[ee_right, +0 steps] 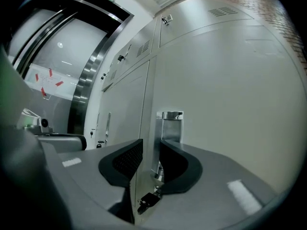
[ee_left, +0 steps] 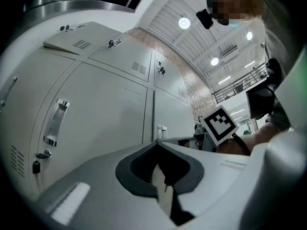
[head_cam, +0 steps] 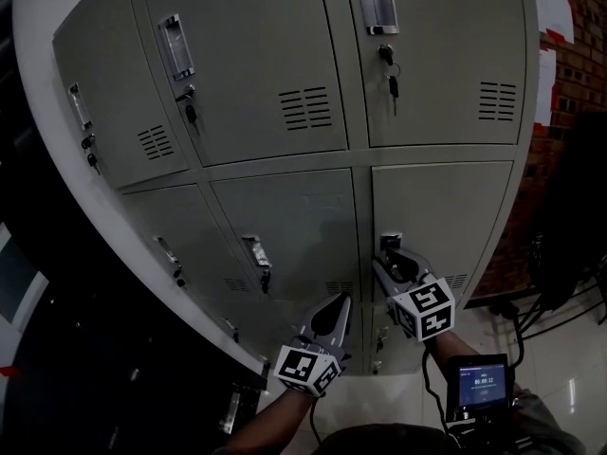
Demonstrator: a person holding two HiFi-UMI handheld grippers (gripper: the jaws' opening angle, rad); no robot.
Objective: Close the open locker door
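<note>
With the right gripper (ee_right: 151,157) released beside the chrome recessed handle (ee_right: 171,126) of the grey steel locker door (head_cam: 446,226) at lower right, and the left gripper (ee_left: 160,171) clenched empty, careless withdrawal may snag the black-headed key (ee_right: 146,201) and reopen the door.

a red brick wall (head_cam: 579,83) rises on the right above a glossy pale tiled floor (head_cam: 560,368); round ceiling lamps (ee_left: 184,23) glow overhead; a steel door frame (ee_right: 84,85) stands nearby.

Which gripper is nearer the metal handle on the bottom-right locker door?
Right. The right gripper has its open jaws at the handle; the left gripper sits off to its left, before the middle door.
</note>
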